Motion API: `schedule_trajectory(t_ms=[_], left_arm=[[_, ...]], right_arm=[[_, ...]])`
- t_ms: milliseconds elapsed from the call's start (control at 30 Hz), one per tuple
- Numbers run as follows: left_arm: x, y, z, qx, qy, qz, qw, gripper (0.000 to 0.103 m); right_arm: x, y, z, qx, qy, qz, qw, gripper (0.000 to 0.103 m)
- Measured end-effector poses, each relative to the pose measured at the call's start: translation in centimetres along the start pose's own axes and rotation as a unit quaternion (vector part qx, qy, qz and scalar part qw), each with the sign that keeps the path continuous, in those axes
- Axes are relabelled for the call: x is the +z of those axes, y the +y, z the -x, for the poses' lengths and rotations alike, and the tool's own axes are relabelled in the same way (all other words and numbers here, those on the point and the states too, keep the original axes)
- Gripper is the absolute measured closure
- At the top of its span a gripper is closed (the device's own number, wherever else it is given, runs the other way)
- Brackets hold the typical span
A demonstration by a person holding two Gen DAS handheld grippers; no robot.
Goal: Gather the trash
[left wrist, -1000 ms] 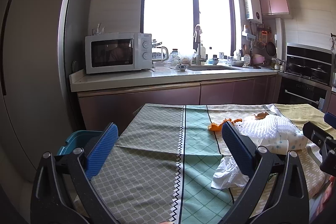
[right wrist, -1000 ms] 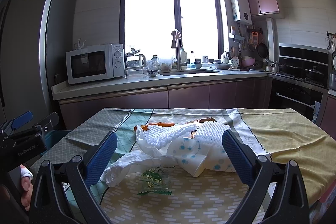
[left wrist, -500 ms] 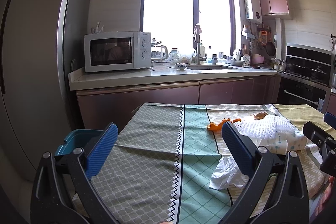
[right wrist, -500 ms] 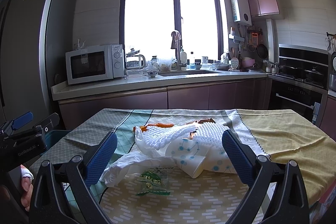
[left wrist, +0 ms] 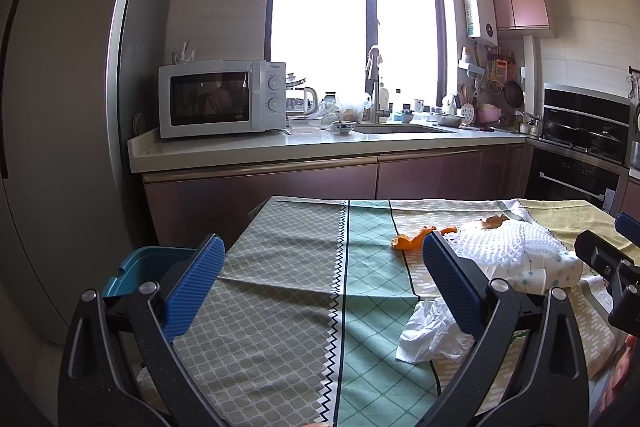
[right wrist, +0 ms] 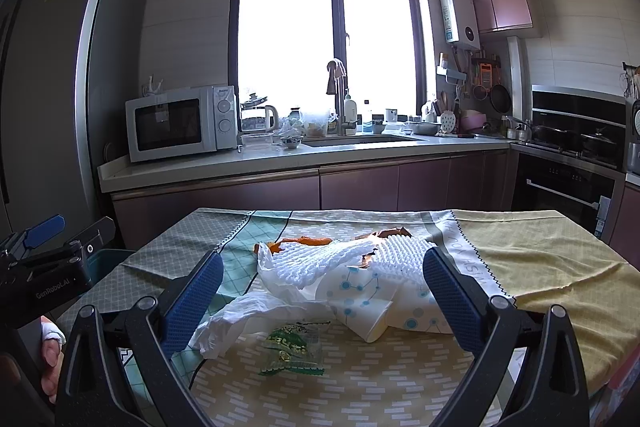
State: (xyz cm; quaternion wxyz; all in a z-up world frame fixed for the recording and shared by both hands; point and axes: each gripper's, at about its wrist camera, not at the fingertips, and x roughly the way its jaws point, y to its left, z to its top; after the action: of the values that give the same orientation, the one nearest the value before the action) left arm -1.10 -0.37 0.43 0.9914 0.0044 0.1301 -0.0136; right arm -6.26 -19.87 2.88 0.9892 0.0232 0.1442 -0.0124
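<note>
Trash lies on the tablecloth: white foam netting, orange peel, dotted paper cups, a crumpled white plastic bag and a green snack wrapper. My right gripper is open and empty, just in front of the pile. My left gripper is open and empty over the grey-green left part of the cloth. In the left wrist view the peel, netting and plastic bag lie to its right. A blue bin stands left of the table.
A kitchen counter with a microwave, kettle and sink runs behind the table. A tall fridge stands at the left. An oven and stove are at the right.
Both grippers have shifted only slightly; the views are nearly the same. Both stay open and empty.
</note>
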Motion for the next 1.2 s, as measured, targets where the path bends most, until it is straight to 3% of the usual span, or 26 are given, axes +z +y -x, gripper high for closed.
schedule_trajectory(t_ms=[1200], left_arm=[[-0.5, -0.3, -1.6, -0.013, 0.018, 0.002, 0.9997, 0.005]], right_arm=[[-0.2, -0.2, -0.6, 0.004, 0.009, -0.001, 1.000, 0.006]])
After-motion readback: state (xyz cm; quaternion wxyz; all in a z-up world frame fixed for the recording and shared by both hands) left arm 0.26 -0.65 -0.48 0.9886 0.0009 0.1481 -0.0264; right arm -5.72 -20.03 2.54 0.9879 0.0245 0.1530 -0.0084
